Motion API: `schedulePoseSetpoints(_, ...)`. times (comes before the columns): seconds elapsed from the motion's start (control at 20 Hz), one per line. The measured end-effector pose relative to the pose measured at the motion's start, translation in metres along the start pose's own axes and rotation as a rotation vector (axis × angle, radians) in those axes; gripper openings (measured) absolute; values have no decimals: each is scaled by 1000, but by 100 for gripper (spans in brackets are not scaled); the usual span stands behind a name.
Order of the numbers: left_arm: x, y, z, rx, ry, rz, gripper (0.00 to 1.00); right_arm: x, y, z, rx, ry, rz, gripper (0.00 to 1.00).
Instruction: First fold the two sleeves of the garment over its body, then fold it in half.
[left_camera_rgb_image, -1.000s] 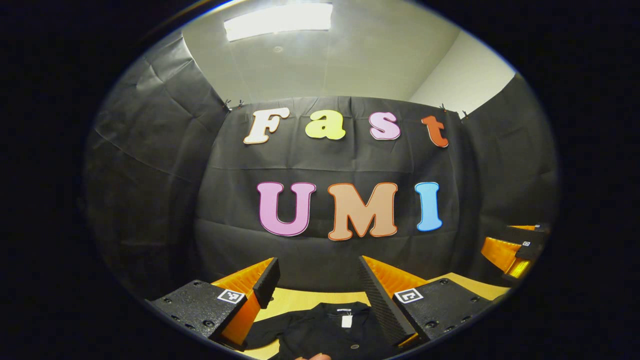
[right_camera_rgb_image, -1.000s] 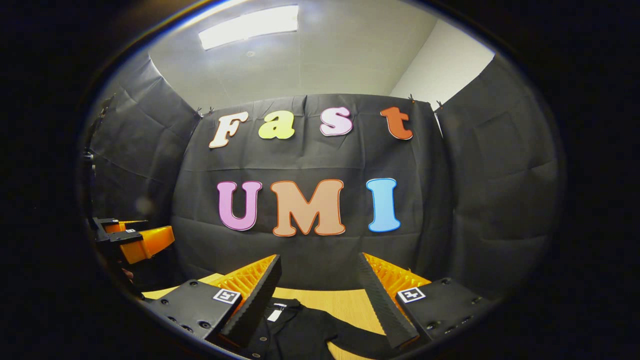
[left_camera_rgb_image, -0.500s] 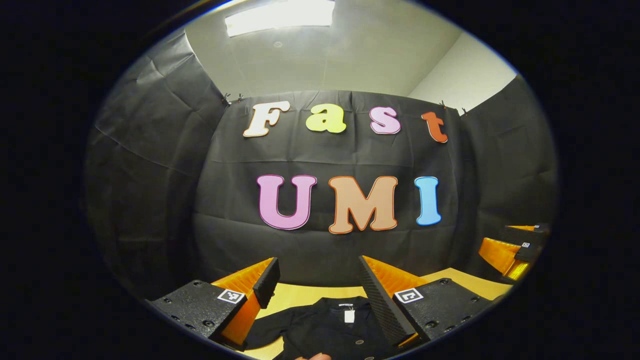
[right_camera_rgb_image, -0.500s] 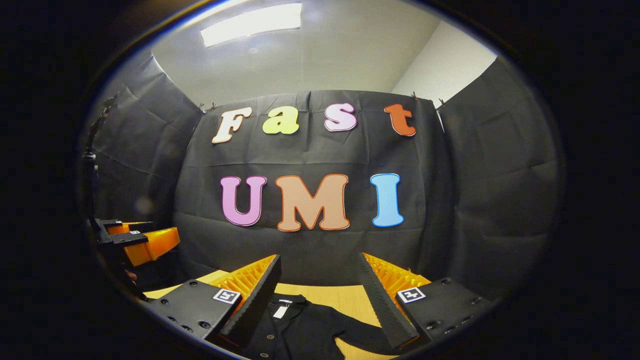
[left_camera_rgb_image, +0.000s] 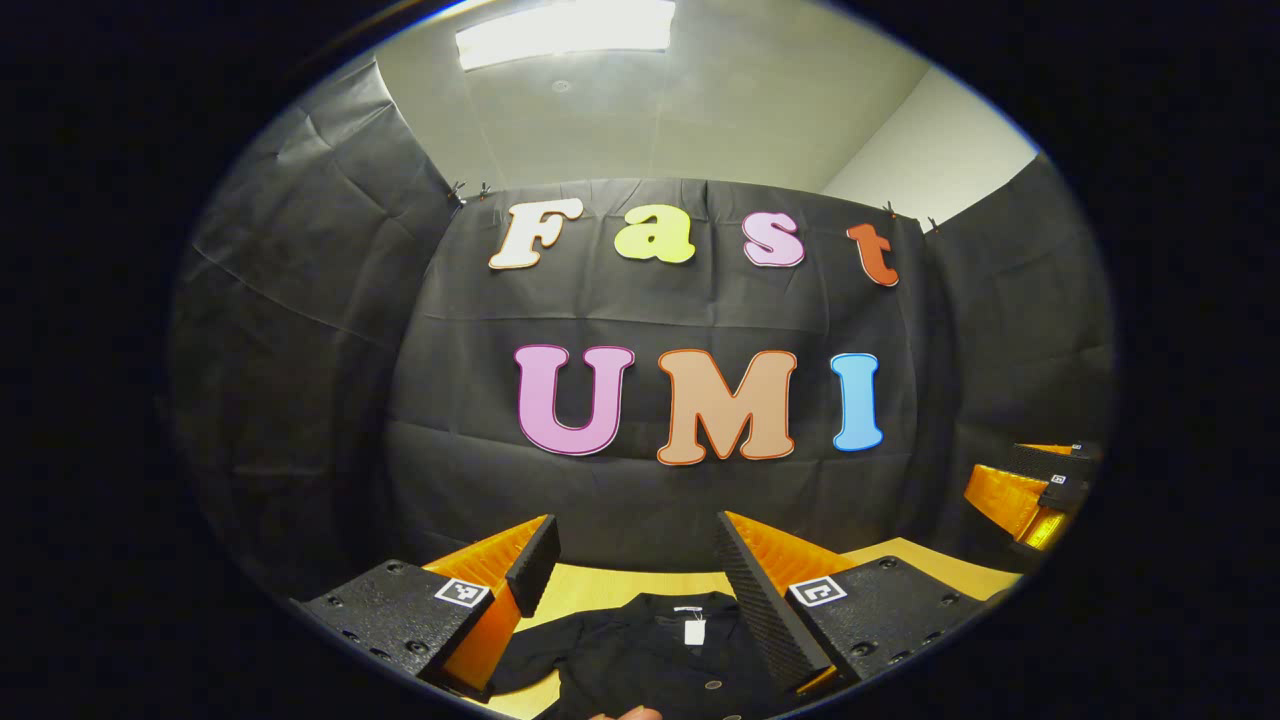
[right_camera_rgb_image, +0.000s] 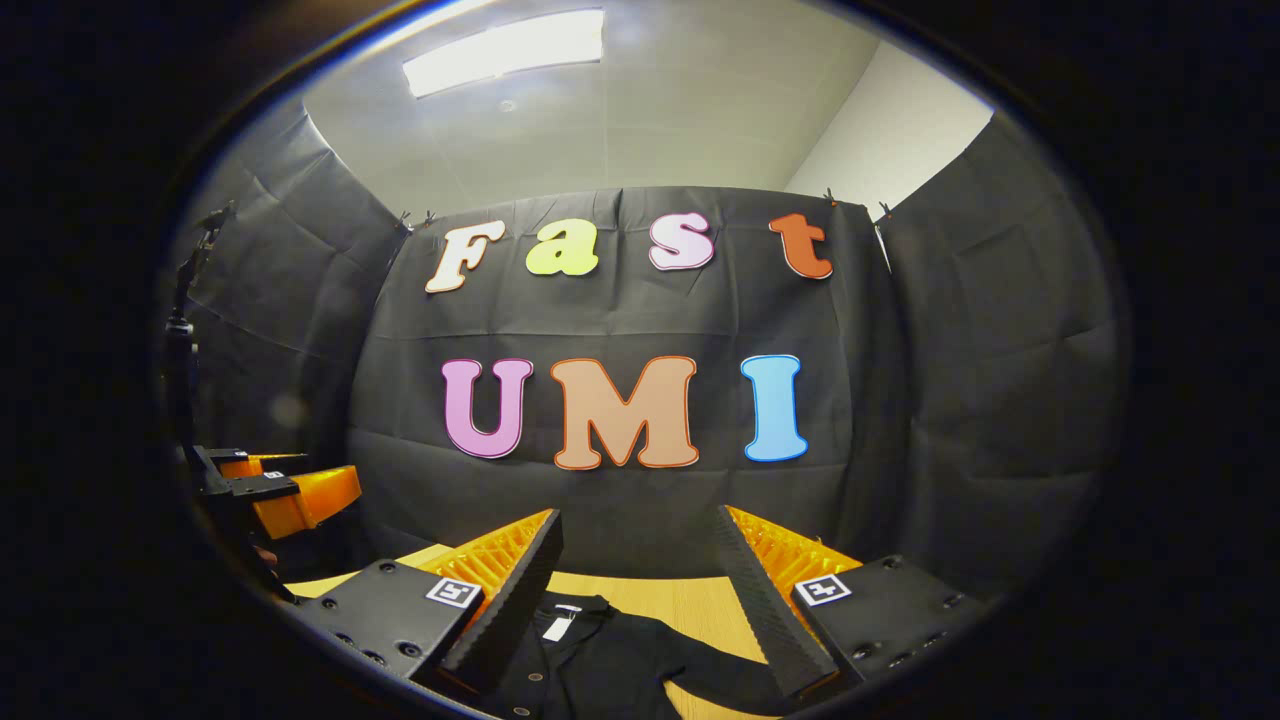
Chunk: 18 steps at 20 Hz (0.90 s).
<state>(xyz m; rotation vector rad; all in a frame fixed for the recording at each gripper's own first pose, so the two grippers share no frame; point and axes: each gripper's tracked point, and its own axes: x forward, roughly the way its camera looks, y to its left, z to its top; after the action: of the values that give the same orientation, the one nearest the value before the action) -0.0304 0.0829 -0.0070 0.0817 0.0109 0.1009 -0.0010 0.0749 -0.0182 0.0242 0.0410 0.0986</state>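
Note:
A black buttoned garment (left_camera_rgb_image: 650, 660) with a white neck tag lies flat on the wooden table (left_camera_rgb_image: 600, 590), collar toward the far wall. My left gripper (left_camera_rgb_image: 630, 560) hovers above it, open, with nothing between its fingers. In the right gripper view the garment (right_camera_rgb_image: 600, 660) shows its collar and one sleeve reaching to the right under my open right gripper (right_camera_rgb_image: 635, 560). The right gripper (left_camera_rgb_image: 1030, 490) appears at the far right of the left gripper view, and the left gripper (right_camera_rgb_image: 270, 490) at the far left of the right gripper view.
The table (right_camera_rgb_image: 690, 600) runs up to the black cloth wall (left_camera_rgb_image: 650, 500) close behind the garment. A thin dark stand (right_camera_rgb_image: 185, 330) rises at the left of the right gripper view. A fingertip (left_camera_rgb_image: 625, 713) peeks in at the left gripper view's bottom edge.
Both views tilted slightly down and then steadied, so a little more of the garment shows. Both grippers stay open, and the garment has not moved.

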Motion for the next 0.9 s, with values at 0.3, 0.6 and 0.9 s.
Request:
schedulePoseSetpoints(0.3, 0, 1, -5, -10, 9, 7, 93, 3, -7, -3, -7, 11, 0, 98)
schedulePoseSetpoints(0.6, 3, -1, -4, -10, 4, 18, 92, 9, -60, -28, -43, 66, -57, 98)
schedulePoseSetpoints(0.9, 4, -13, 1, 6, -12, 72, 92, 15, -165, -97, -113, 251, -139, 98)
